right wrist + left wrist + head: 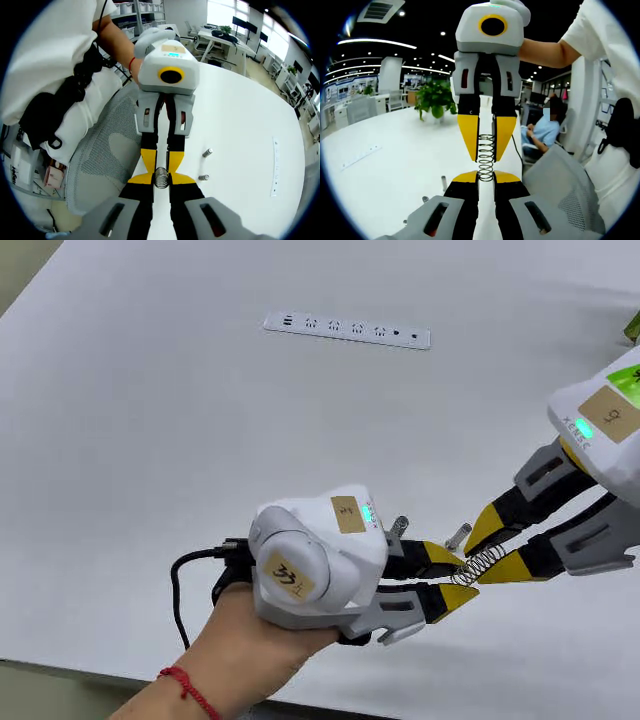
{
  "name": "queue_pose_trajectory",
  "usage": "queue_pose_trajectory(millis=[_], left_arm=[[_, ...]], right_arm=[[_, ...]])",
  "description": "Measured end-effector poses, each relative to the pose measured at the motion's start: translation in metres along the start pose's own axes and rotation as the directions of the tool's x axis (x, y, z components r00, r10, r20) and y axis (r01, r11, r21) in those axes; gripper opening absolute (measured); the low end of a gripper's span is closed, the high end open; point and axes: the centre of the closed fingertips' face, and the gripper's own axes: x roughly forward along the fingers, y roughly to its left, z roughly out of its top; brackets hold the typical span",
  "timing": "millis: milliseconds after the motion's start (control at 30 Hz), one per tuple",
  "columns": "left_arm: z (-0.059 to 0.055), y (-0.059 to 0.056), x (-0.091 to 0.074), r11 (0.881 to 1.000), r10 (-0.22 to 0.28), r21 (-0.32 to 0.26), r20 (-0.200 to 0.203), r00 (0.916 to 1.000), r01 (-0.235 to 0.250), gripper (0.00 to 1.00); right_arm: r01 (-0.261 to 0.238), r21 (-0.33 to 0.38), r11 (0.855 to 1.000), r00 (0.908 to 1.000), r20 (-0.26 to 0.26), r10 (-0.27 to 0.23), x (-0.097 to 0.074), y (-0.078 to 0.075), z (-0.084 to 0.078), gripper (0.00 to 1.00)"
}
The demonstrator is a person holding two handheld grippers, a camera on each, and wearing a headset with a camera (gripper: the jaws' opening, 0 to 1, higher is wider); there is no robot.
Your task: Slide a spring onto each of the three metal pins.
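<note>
Coiled spring (486, 162), clamped between left gripper (486, 176) and right gripper (486, 155), white table (395, 165)

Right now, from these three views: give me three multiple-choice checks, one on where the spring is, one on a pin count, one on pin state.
1. Where is the spring?
A) on the floor
B) pinched between the tips of both grippers
C) seated on a pin

2. How many metal pins show on the table in the right gripper view?
A) one
B) two
C) four

3. What state are those pins in?
A) both bare
B) one carries a spring
C) both carry springs

Answers:
1 B: the left gripper and right gripper meet tip to tip with the coil between their jaws, above the table.
2 B: two pins sit beside the jaws.
3 A: no coil is around either.
</note>
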Motion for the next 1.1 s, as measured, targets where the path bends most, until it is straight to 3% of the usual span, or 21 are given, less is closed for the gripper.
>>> queue_pose_trajectory(millis=[600, 833, 1100], left_arm=[[-0.007, 0.002, -0.005, 1.0, 0.009, 0.009, -0.011, 0.9999, -0.009, 0.15], [-0.01, 0.01, -0.018, 0.999, 0.042, 0.034, -0.024, 0.9988, -0.042, 0.23], [-0.022, 0.027, -0.055, 0.992, 0.114, 0.054, -0.056, 0.9919, -0.111, 0.36]], right_arm=[[0.012, 0.023, 1.0, 0.9999, 0.0, -0.012, -0.001, -0.001, 0.0, 0.12], [0.045, 0.06, 0.997, 0.9989, -0.011, -0.045, -0.009, -0.009, -0.012, 0.12], [0.131, 0.143, 0.981, 0.9902, -0.067, -0.122, -0.02, -0.026, -0.043, 0.12]])
